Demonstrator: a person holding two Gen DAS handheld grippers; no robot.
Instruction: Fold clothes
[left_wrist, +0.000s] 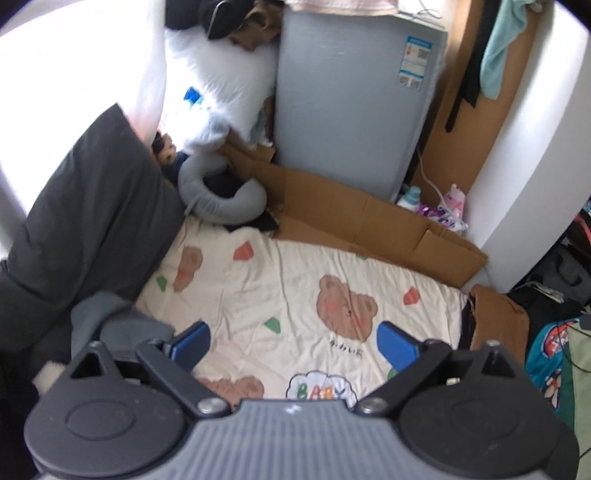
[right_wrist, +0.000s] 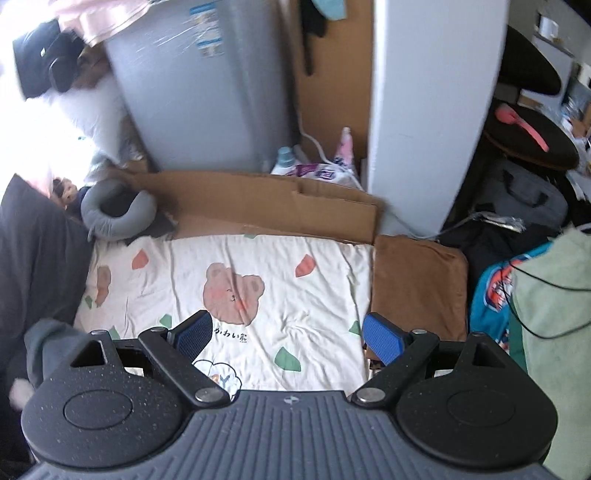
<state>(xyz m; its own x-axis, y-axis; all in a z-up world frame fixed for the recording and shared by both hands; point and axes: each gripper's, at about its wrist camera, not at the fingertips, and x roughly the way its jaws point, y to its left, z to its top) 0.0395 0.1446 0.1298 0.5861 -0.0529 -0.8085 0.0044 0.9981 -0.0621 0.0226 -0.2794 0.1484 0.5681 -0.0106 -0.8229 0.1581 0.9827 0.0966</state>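
Observation:
My left gripper (left_wrist: 291, 339) hangs open above a cream bed sheet (left_wrist: 258, 288) printed with bears, nothing between its blue pads. A crumpled grey garment (left_wrist: 110, 317) lies just left of its left finger, at the sheet's edge. My right gripper (right_wrist: 288, 328) is also open and empty over the same sheet (right_wrist: 314, 288). The grey garment (right_wrist: 51, 339) shows at that view's lower left. A folded brown cloth (right_wrist: 417, 284) lies flat beside the sheet's right edge, a little beyond the right finger; it appears too in the left wrist view (left_wrist: 495, 306).
A dark grey pillow (left_wrist: 92, 206) borders the sheet on the left. Behind it are a grey neck pillow (left_wrist: 221, 199), flattened cardboard (left_wrist: 351, 218) and a grey appliance (left_wrist: 351, 103). A white pillar (right_wrist: 424, 110), bags and a green towel (right_wrist: 554, 332) crowd the right.

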